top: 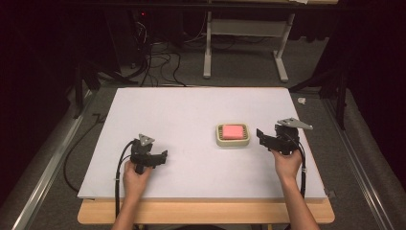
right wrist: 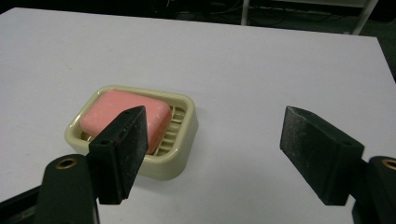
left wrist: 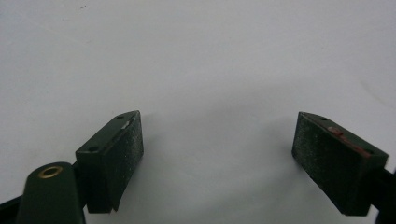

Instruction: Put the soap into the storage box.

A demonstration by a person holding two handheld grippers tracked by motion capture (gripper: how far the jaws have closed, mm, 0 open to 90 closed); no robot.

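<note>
One pink soap (right wrist: pixel 125 116) in unmarked dish (right wrist: pixel 180 161), R gripper (right wrist: pixel 212 154) near.

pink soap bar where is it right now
The pink rectangular soap bar lies in the cream plastic soap dish on the white table's right half in the high view, just left of the open right gripper.

The claw (right wrist: pixel 212 154) gapes wide just beside a cream soap dish (right wrist: pixel 180 158) holding pink soap (right wrist: pixel 116 112).
</note>
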